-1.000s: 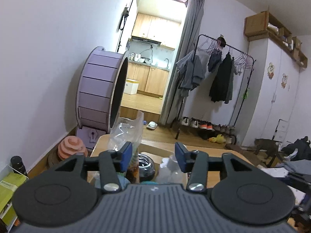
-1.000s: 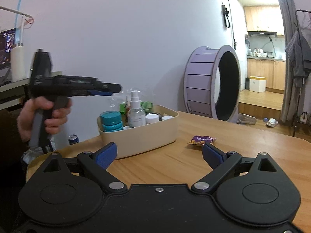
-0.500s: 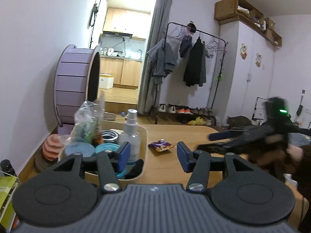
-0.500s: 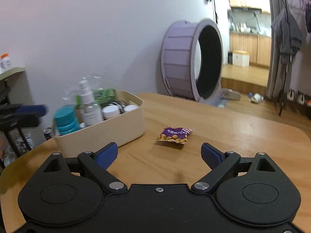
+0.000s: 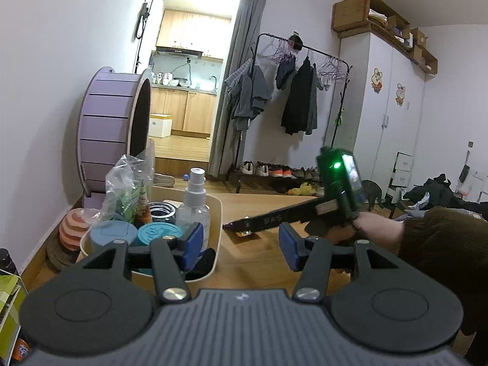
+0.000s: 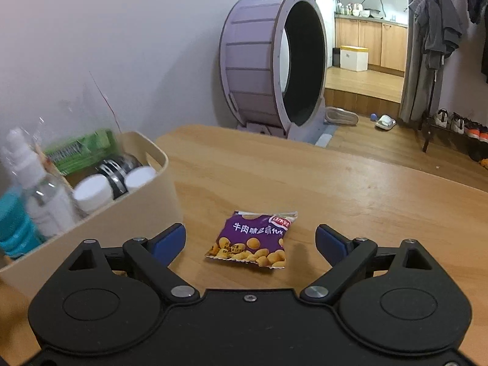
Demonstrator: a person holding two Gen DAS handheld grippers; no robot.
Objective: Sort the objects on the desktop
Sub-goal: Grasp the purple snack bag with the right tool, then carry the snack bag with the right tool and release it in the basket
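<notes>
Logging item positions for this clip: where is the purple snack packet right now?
In the right wrist view the purple snack packet lies flat on the wooden table, just right of the cream bin, ahead of the open right hand-held gripper.

The purple snack packet (image 6: 251, 241) reads "牛肉味"; its remaining print is too small to read

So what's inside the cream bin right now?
The cream bin holds a spray bottle, teal-lidded jars, white-capped jars, a dark jar and a green packet in clear plastic. Anything beneath them is covered.
</notes>
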